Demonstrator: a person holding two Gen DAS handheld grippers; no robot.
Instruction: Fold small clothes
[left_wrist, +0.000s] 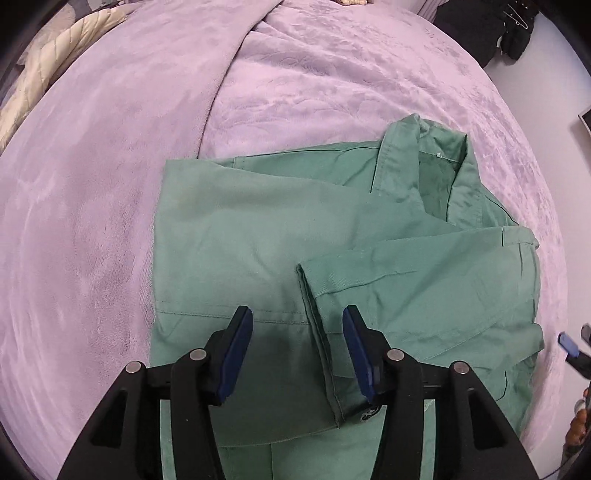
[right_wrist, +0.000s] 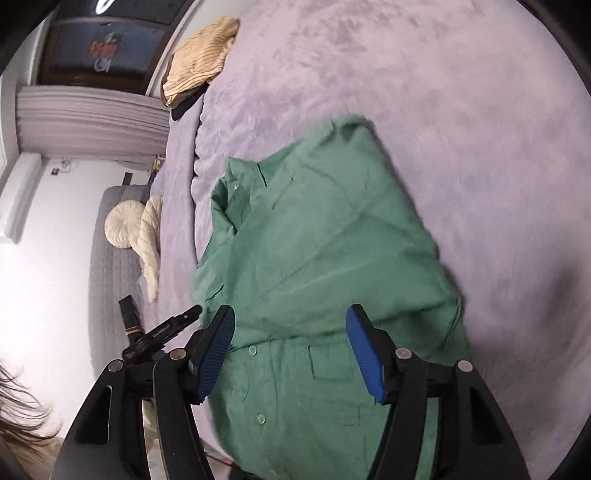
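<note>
A green button shirt (left_wrist: 258, 229) lies partly folded on the lilac blanket, collar (left_wrist: 436, 158) at the far right. One sleeve (left_wrist: 406, 280) is laid across the body, and its cuff edge runs down between the fingers of my left gripper (left_wrist: 297, 314). That gripper hovers over the shirt's near end, open, with its pads clear of the cloth. In the right wrist view the shirt (right_wrist: 314, 240) shows its buttoned front. My right gripper (right_wrist: 291, 310) stands open above it, nothing pinched between its blue pads. A blue pad of the right gripper (left_wrist: 569, 343) shows at the edge of the left wrist view.
The lilac blanket (left_wrist: 332, 74) covers the bed all around the shirt. A cream quilted garment (left_wrist: 55, 55) lies at the far left, dark clothing (left_wrist: 509, 22) at the far right. A yellow knit (right_wrist: 201, 61) and a round cream cushion (right_wrist: 123, 223) sit beyond the bed's edge.
</note>
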